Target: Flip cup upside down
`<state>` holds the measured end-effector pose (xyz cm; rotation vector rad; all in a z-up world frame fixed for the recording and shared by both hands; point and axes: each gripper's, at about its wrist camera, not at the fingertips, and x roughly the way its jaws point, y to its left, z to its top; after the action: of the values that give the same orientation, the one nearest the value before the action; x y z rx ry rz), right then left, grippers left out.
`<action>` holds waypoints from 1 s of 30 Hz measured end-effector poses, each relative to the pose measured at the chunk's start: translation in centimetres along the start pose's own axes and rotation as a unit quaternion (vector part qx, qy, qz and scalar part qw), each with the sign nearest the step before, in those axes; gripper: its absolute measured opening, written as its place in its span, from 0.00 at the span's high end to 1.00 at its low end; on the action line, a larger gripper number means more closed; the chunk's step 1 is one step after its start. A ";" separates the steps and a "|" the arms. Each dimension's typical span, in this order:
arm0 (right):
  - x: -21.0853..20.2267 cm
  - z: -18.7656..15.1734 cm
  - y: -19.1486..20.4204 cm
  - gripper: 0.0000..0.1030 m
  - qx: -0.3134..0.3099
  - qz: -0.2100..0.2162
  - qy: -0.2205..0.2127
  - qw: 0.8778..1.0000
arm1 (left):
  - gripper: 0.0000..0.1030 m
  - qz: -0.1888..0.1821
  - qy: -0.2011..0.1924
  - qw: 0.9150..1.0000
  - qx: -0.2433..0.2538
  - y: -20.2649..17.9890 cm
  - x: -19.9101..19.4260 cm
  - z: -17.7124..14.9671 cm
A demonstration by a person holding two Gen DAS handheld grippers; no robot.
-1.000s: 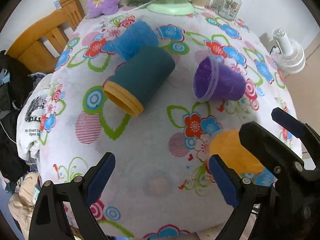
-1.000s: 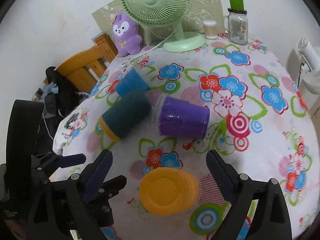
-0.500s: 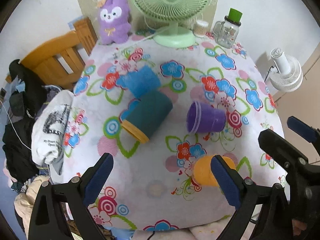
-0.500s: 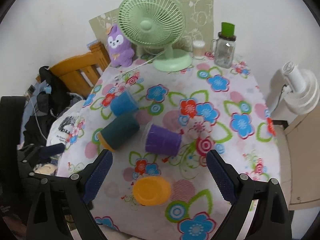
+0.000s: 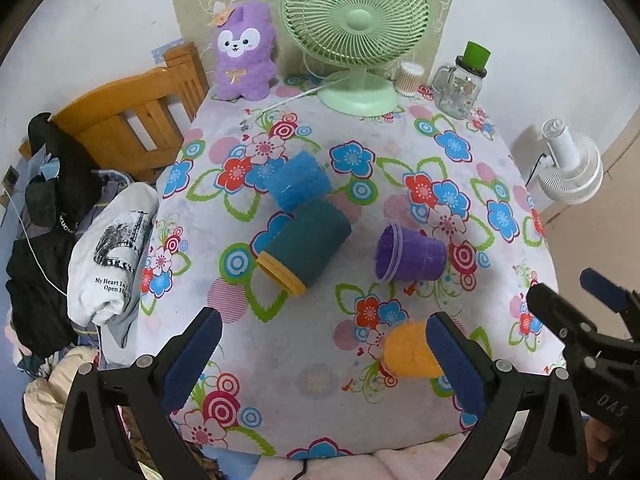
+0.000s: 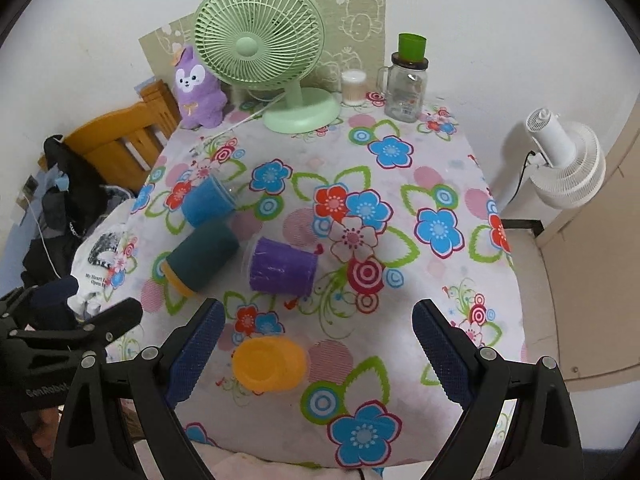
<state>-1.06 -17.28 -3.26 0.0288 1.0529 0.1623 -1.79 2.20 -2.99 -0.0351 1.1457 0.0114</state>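
Note:
An orange cup (image 5: pixel 410 354) (image 6: pixel 269 364) stands bottom up near the table's front edge. A purple cup (image 5: pixel 410 254) (image 6: pixel 283 266), a teal cup with an orange rim (image 5: pixel 305 246) (image 6: pixel 204 258) and a light blue cup (image 5: pixel 298 186) (image 6: pixel 208 202) lie on their sides mid-table. My left gripper (image 5: pixel 322 354) is open and empty, raised above the front edge, left of the orange cup. My right gripper (image 6: pixel 318 352) is open and empty, raised above the orange cup.
The table has a flowered cloth (image 6: pixel 400 240). At the back stand a green fan (image 6: pixel 260 48), a purple plush toy (image 6: pixel 196 88), a glass jar (image 6: pixel 406 80) and a small white pot (image 6: pixel 353 87). A wooden chair (image 5: pixel 132 120) with clothes is left; a white fan (image 6: pixel 564 160) is right.
Both grippers have pulled back and risen away from the table, staying open. The cups have not moved.

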 end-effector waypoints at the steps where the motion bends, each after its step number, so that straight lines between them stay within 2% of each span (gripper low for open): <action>1: -0.1 0.0 0.0 0.07 0.002 0.000 0.000 1.000 | 0.00 0.001 -0.005 1.000 0.001 0.0 -0.2 0.0; 6: -0.3 0.0 0.2 0.07 0.002 0.000 0.000 1.000 | 0.00 0.014 -0.023 1.000 0.007 -0.3 -1.0 -0.1; 21: -1.6 0.2 0.4 0.07 0.001 -0.003 -0.016 1.000 | 0.00 0.015 -0.044 0.999 0.000 -0.3 -2.4 -0.1; 30: -2.0 -0.1 0.3 0.07 0.003 -0.007 -0.017 1.000 | 0.00 0.014 -0.046 0.999 0.000 -0.4 -2.5 -0.2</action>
<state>-2.12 -17.31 -1.53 0.0297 1.0188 0.1454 -3.02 1.78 -0.77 -0.0178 1.0544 0.0368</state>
